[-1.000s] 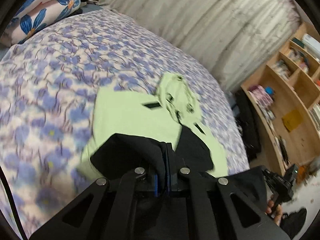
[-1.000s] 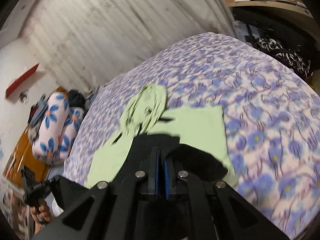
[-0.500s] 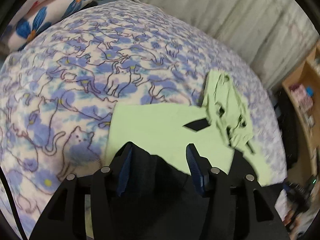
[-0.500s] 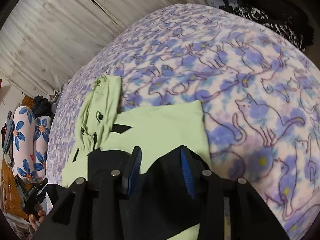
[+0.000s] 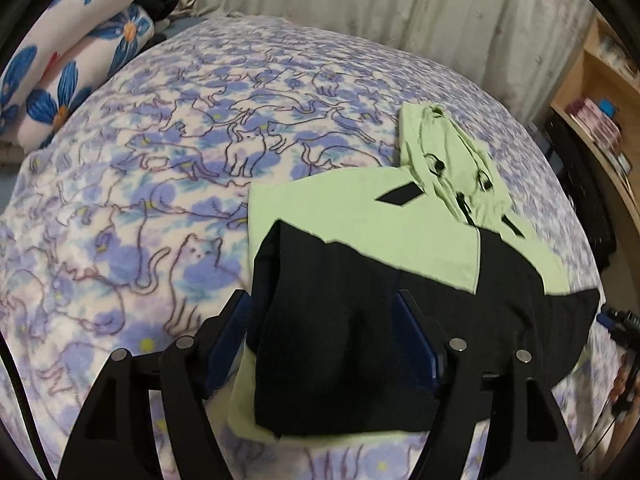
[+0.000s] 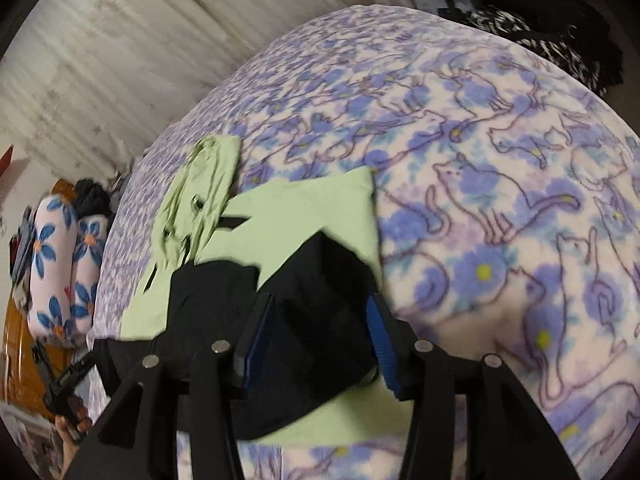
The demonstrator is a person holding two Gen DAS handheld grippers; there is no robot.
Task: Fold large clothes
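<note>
Releasing the folded-up black hem is the step in hand: the jaws of the left gripper [image 5: 324, 328] and right gripper [image 6: 320, 332] are opening, dark cloth lying loose between the pads, not pinched. The jacket [image 5: 360, 216], smooth pale-green fabric with black panels and a crumpled hood [image 5: 444, 152], lies flat on the fleecy cat-print bed [image 5: 160, 160]. Next, I judge, both grippers must back clear without dragging the fold, then take the sides.
</note>
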